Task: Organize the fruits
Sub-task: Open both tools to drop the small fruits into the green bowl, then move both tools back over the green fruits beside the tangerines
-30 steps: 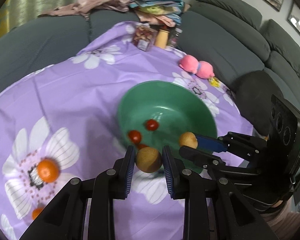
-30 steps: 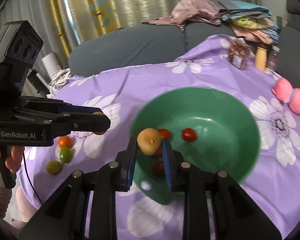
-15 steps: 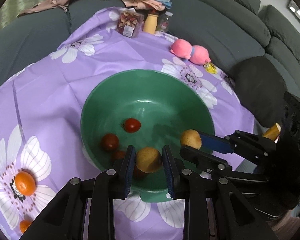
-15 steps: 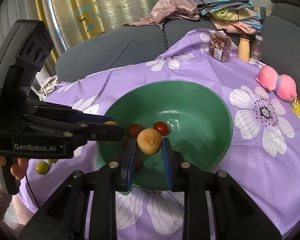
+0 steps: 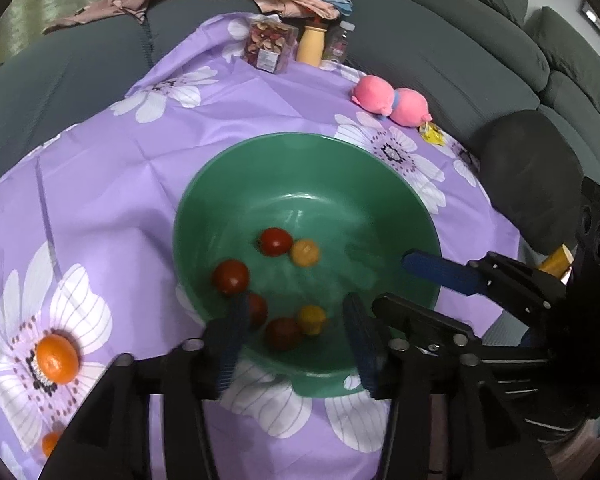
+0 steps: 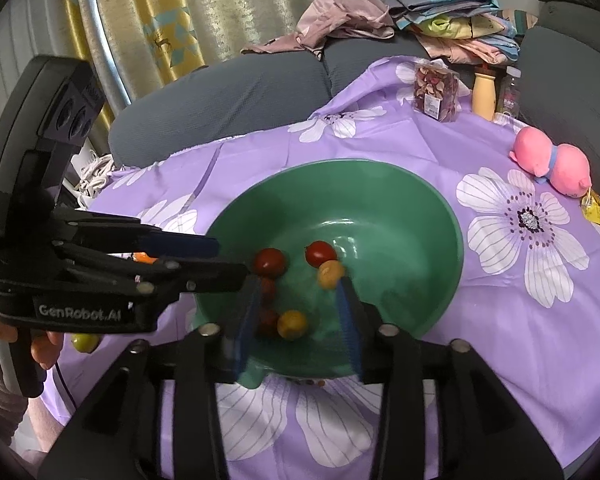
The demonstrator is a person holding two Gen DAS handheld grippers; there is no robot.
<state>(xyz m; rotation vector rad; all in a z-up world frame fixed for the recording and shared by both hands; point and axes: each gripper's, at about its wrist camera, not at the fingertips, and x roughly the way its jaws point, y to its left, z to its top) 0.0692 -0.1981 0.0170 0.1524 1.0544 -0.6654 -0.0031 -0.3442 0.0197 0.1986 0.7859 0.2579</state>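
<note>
Both grippers hang over the near rim of the green bowl [image 5: 380, 184], pointing down into it. The left gripper [image 5: 296, 334] has its fingers [image 5: 230, 344] parting, released, with nothing pressed between them; a yellow-brown fruit [image 5: 311, 318] lies in the bowl below the gap, beside dark red tomatoes [image 5: 231, 277]. The right gripper [image 6: 300, 316] is likewise opening and holds nothing; a second yellow-brown fruit [image 6: 330, 273] rests just beside its right fingertip, next to a red tomato [image 6: 320, 253]. The bowl stands on a purple flowered cloth [image 5: 120, 200] over the desk. Outside the bowl, well to the left, an orange [image 5: 57, 358] sits on a printed flower. A pink plush toy [image 6: 552, 164] lies at the far right, near the grey sofa [image 5: 460, 60]
</note>
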